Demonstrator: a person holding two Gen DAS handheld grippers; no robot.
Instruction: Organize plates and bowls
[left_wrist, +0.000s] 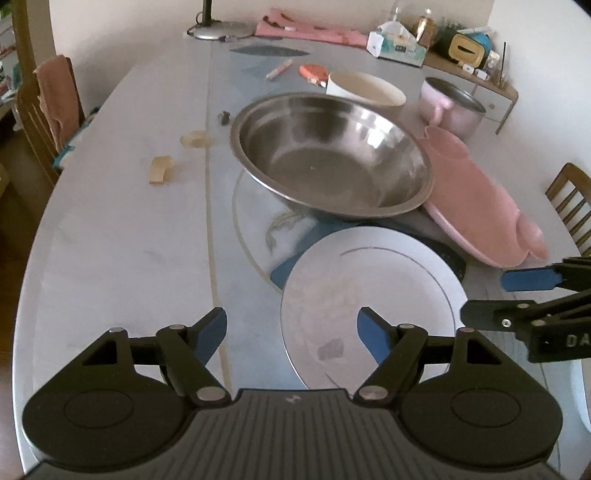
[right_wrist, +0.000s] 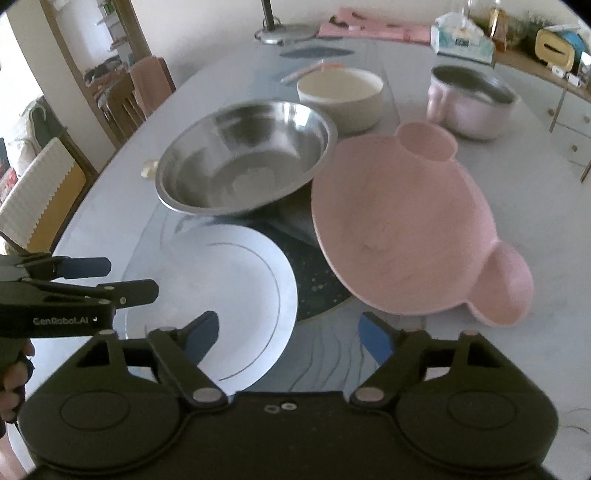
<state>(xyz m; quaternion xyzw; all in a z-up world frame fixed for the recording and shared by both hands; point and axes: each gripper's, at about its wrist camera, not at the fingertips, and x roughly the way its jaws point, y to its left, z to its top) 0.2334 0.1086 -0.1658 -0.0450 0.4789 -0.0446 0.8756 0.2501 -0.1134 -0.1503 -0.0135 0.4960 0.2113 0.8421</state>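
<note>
Fingers of both grippers stand apart, gripping nothing, above the white plate; "GenRobot.AI" marks the left gripper.

Both wrist cameras look steeply down from near above the table, sharing the white plate and steel bowl.

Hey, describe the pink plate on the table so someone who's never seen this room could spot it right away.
Start at the big steel bowl in the middle of the oval table. Immediately to its right, as the right wrist camera sees it, lies the pink plate, its rim meeting the bowl's. Unlike the plain round white plate in front, it has round ear-like cups bulging from its edge.
</note>
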